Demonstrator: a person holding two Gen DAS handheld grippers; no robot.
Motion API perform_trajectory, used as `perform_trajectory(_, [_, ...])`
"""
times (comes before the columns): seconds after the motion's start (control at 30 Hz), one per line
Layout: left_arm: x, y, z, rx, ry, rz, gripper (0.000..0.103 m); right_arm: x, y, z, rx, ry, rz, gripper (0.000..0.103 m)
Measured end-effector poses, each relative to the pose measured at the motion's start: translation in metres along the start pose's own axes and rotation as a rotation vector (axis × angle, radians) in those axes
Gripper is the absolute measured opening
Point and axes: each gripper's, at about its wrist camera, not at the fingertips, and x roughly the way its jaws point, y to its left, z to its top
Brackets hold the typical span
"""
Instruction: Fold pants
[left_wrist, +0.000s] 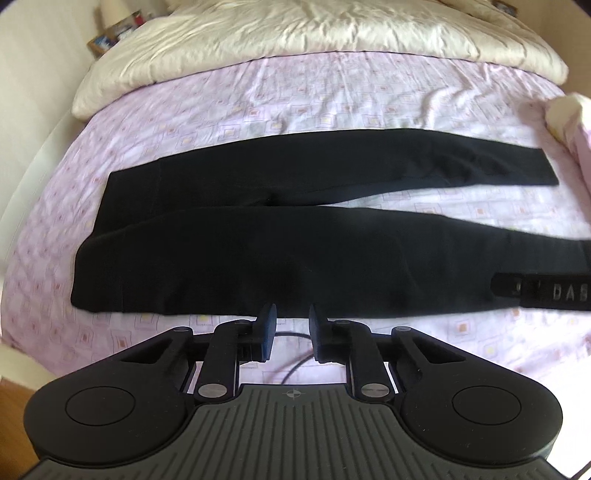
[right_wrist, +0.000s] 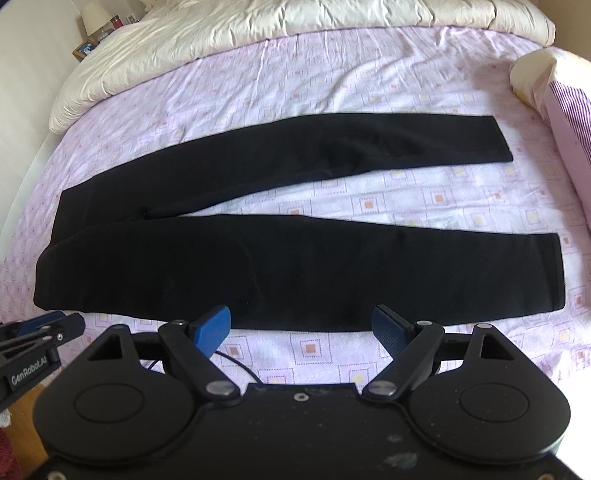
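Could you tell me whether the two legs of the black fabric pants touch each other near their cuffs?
Apart. In the right wrist view, pink patterned bedsheet shows between the far leg and near leg of the pants, widening toward the cuffs.

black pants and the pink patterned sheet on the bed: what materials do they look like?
Black pants: looks like a matte stretch knit; they lie limp and flat, without sheen or hard creases. Exact fibre unclear.
Pink patterned sheet: looks like thin woven cotton or a blend; fine wrinkles, printed squares, dull finish.
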Motion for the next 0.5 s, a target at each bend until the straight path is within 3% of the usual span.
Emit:
perform_trajectory(0.13, [0.016, 0.004, -0.014, 0.094, -0.045, -0.068, 0.02, 0.013, -0.001, -0.001, 0.036, 0.039, -0.016, 0.088])
perform_trajectory(0.3, [0.049, 0.007, -0.028, 0.25, -0.038, 0.023, 0.02, 0.021, -0.001, 0.005, 0.085, 0.072, -0.05, 0.088])
perform_trajectory(0.5, [0.088, 0.021, -0.036, 0.411, -0.021, 0.04, 0.02, 0.03, 0.007, 0.012, 0.11, 0.091, -0.102, 0.088])
